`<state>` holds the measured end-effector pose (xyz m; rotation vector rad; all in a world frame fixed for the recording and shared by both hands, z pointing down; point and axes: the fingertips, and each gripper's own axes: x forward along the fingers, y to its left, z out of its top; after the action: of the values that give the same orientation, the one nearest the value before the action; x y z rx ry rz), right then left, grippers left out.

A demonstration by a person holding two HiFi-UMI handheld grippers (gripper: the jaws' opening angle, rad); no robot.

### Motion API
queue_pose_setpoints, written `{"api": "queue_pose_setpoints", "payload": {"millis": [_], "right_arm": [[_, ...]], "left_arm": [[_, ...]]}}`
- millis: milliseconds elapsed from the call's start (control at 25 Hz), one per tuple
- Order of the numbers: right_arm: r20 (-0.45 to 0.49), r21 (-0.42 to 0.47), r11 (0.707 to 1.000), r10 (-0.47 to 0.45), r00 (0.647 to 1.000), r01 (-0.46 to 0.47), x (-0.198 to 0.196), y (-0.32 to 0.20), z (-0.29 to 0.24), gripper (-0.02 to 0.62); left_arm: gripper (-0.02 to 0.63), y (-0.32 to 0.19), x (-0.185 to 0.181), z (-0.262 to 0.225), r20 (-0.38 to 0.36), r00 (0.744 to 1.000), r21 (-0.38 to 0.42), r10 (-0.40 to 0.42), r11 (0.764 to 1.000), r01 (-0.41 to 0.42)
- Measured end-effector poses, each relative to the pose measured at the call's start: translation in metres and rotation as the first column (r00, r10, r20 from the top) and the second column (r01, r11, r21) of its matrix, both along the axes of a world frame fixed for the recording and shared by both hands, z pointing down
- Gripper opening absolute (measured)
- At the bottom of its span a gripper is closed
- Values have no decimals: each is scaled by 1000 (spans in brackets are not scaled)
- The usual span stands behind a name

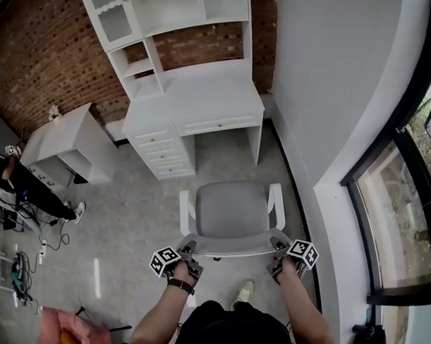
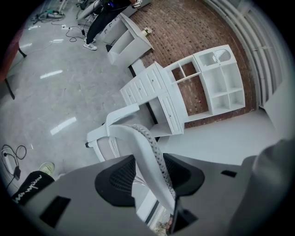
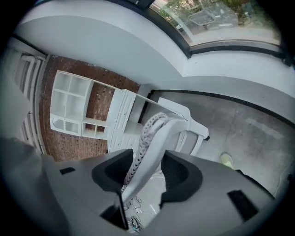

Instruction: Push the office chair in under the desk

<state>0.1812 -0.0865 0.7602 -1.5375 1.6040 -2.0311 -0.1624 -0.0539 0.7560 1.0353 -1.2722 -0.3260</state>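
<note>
Head view: left tool (image 1: 189, 244), right tool (image 1: 277, 246) each clamp office chair (image 1: 232, 207) backrest.

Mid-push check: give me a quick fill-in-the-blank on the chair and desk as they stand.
The left gripper and right gripper each clamp the chair's ____.
In the head view, the desk's drawers sit on its ____ side.
The wall behind the desk is ____.
Missing: backrest; left; brick.
</note>
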Motion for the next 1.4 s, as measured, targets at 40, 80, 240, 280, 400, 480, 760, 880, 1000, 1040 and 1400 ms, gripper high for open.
{"api": "queue_pose_setpoints", "payload": {"millis": [40,80,240,280,400,480,760,880,1000,1040,1400], "right_arm": [[0,2,1000,-8,1000,8,0,-9,0,184],[-2,2,1000,-16,1000,16,0,-17,0,185],[-1,-4,999,-45,999,45,0,-41,4,187],[0,-1,999,-49,999,49,1,-48,3,187],[2,1,998,-60,998,60,-1,-70,2,187],[6,-4,998,-67,998,67,-6,-82,1,187],[2,-13,997,-82,997,82,-17,-134,4,187],[-1,-10,997,-76,997,76,-17,-161,4,186],[-10,-9,997,-75,997,75,-21,-188,4,186],[-11,-7,997,-75,997,75,-23,-197,4,186],[-5,4,999,-44,999,44,-41,-264,2,184]], "left_arm": [[180,-7,1,0,1,1000,2,-2,1000,2],[182,-13,1,0,2,1000,1,-5,1000,5],[184,-31,2,3,3,1000,-5,-26,1000,26],[186,-36,3,4,1,1000,-2,-31,1000,31],[187,-57,2,2,-2,999,4,-40,999,40],[187,-72,-2,1,-3,999,5,-44,999,44],[192,-122,-12,2,-11,999,26,-46,999,47],[192,-146,-12,2,-17,999,19,-34,999,34],[192,-171,-14,3,-20,1000,14,-22,1000,23],[192,-180,-16,2,-22,1000,14,-20,1000,20],[183,-254,-32,2,-52,998,30,24,999,-23]]}}
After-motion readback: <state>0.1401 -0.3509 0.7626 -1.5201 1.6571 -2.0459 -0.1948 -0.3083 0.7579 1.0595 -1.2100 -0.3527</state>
